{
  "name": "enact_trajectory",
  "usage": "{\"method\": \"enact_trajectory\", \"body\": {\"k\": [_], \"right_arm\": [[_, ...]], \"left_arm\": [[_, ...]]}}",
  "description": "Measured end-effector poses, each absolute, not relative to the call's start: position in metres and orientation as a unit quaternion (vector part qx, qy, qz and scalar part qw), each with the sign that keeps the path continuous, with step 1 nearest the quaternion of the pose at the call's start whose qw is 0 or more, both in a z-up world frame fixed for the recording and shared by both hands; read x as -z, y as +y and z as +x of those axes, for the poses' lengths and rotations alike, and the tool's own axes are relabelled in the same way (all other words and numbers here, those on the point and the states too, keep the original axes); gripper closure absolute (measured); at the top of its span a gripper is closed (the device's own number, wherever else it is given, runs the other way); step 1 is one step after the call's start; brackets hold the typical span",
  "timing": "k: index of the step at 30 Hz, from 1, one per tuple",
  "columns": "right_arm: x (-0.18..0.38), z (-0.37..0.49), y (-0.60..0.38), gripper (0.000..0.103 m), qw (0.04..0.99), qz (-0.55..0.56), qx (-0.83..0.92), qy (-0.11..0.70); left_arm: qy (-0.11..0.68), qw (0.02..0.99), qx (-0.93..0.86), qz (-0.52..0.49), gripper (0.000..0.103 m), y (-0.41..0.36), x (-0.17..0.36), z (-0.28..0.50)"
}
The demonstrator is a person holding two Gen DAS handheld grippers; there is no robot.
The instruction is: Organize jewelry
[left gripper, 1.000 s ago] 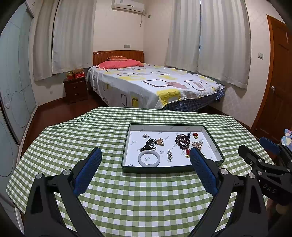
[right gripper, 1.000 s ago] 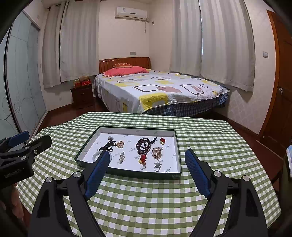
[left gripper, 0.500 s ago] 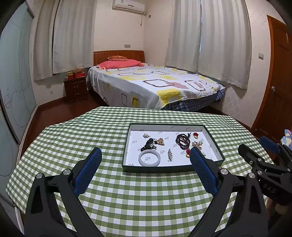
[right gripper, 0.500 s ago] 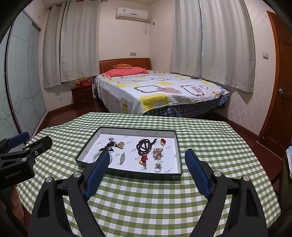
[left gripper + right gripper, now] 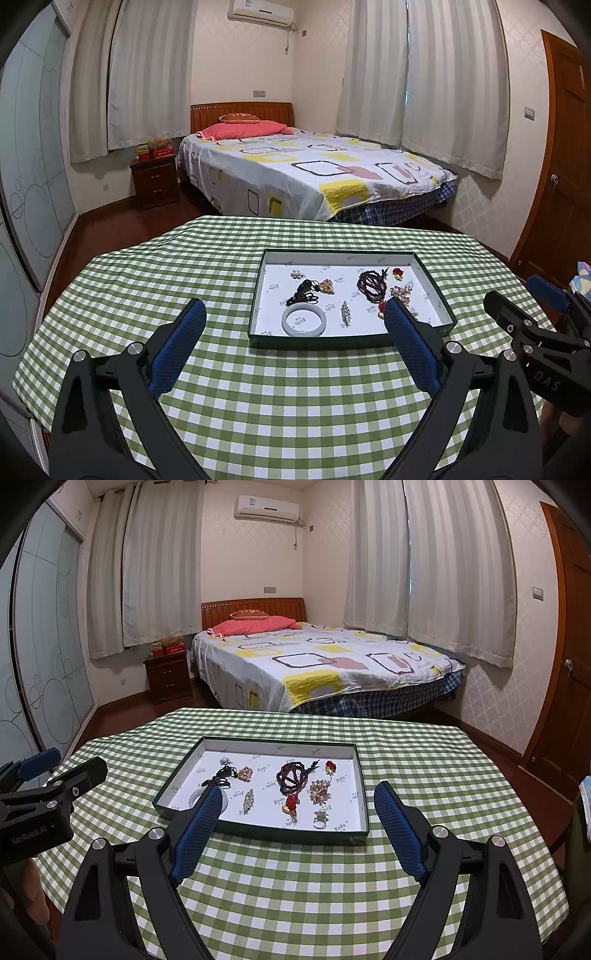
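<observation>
**A:** Where's the jewelry sitting?

**B:** All of it lies inside one shallow dark-rimmed tray (image 5: pixel 360 794) with a white floor, on the green checked tablecloth (image 5: pixel 295 886). From the right gripper (image 5: pixel 299 827), the tray is straight ahead, just past its fingertips; from the left gripper (image 5: pixel 293 341), it lies ahead and toward that tool's right finger.

**A:** Count the pieces for me.

**B:** One pale bangle (image 5: pixel 303 322) nearest the left tool; one dark tangled cord piece (image 5: pixel 303 291) beyond it; one string of dark red beads (image 5: pixel 291 777) with a red pendant; one small red charm (image 5: pixel 330 767); one silver ring (image 5: pixel 320 819) close to the right tool. Then small metal ornaments: I make out roughly four, one slim and leaf-shaped (image 5: pixel 247 800), one a pale cluster (image 5: pixel 319 790). They're too small to be sure of the number.

**A:** Why spread out like that?

**B:** My guess: lying flat and mostly apart, each piece can be pinched without snagging a neighbour. The cord and the bangle touch, though. Nothing lies on the cloth outside the tray.

**A:** And the tools?

**B:** Two grippers, both spread wide with nothing between the blue pads, hovering short of the tray's near rim. Whether the pieces are already sorted or waiting to be, this scene fits either.
</observation>
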State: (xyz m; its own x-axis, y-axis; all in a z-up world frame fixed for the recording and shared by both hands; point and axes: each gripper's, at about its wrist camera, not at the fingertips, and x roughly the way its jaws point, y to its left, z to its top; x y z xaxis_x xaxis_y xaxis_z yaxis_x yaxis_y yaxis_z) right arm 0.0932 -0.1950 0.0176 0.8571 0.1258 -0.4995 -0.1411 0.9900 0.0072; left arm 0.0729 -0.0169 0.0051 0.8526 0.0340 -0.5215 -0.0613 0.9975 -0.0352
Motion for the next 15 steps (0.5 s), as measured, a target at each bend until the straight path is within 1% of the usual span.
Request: {"method": "enact_trajectory", "body": {"k": [12,13,14,15], "right_arm": [[-0.0157,0.0939,-0.1948,0.022,0.963,-0.015,-0.070,0.260],[-0.0151,0.0940,-0.1946,0.022,0.963,-0.016,-0.071,0.261],[-0.0145,0.0940,-0.1944,0.022,0.963,-0.016,-0.071,0.261],[-0.0140,0.0940,-0.1943,0.022,0.962,-0.016,-0.071,0.261]], "left_arm": [[0.267,0.963,-0.027,-0.026,0.008,-0.0153,-0.0050,0.0731],[0.265,0.963,-0.029,-0.027,0.008,-0.0146,-0.0052,0.0732],[0.264,0.964,-0.030,-0.029,0.005,-0.0141,-0.0054,0.0734],[0.264,0.964,-0.031,-0.030,0.004,-0.0134,-0.0055,0.0735]]}}
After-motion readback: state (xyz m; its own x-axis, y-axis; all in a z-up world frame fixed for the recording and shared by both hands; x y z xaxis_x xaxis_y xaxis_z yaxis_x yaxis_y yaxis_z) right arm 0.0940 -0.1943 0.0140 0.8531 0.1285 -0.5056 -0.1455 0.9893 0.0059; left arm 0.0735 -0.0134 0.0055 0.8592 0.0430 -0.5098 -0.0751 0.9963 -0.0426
